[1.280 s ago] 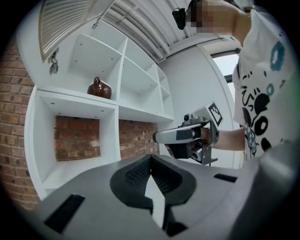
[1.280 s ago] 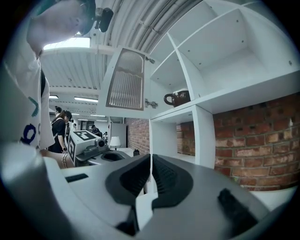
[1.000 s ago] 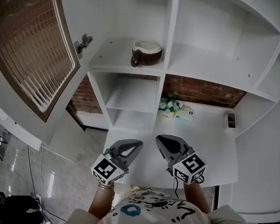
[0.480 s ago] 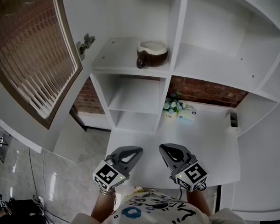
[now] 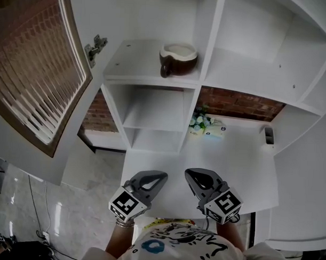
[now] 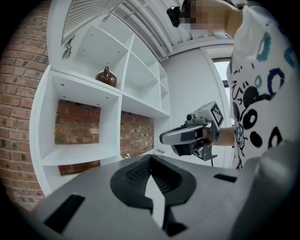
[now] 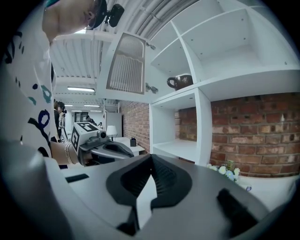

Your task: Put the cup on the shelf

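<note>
Left gripper (image 5: 159,176) and right gripper (image 5: 189,174) hung side by side above the white desk (image 5: 242,161), each with jaws pressed together on nothing. The brown cup (image 5: 179,58) sat on the upper shelf (image 5: 130,64), its base hidden in both gripper views.

Quick count. One brown cup (image 5: 178,59), near the right edge of its shelf board (image 5: 130,64). Two grippers, both mine: one left gripper (image 5: 160,176), one right gripper (image 5: 189,173). On the white desktop (image 5: 242,167): one bunch of flowers (image 5: 198,121) and one small box (image 5: 215,132), both at the back edge, and one small dark holder (image 5: 267,134) near the back right corner. One louvred cabinet door (image 5: 31,74), with one hinge (image 5: 95,46) beside it.
</note>
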The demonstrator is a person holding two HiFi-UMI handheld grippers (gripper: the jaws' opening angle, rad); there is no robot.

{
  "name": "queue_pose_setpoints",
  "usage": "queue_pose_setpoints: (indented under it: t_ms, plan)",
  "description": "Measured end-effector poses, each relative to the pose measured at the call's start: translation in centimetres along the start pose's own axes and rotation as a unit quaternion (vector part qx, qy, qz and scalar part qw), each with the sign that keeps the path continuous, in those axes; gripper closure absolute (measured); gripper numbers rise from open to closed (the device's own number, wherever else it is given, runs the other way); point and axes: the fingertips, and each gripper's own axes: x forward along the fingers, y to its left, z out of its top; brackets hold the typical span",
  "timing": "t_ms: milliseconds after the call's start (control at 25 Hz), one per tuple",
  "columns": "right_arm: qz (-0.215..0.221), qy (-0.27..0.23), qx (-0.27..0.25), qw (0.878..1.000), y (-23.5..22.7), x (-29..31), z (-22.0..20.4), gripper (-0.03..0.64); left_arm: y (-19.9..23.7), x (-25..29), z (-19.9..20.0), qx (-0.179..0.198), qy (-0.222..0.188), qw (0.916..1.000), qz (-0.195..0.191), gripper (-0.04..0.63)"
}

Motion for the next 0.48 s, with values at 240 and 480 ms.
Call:
queue_pose_setpoints:
  t_ms: [240,480]
  plan:
    - [0.018,-0.013,-0.011,1.0,0.3,0.3,0.5,0.591,0.2,0.7,0.0,-0.005,0.003,1.0,0.0,0.58]
    - [0.039,-0.028,-0.024,0.999,0.3,-0.5,0.9,0.591,-0.1,2.1,0.2,-0.007,0.004,1.0,0.001,0.58]
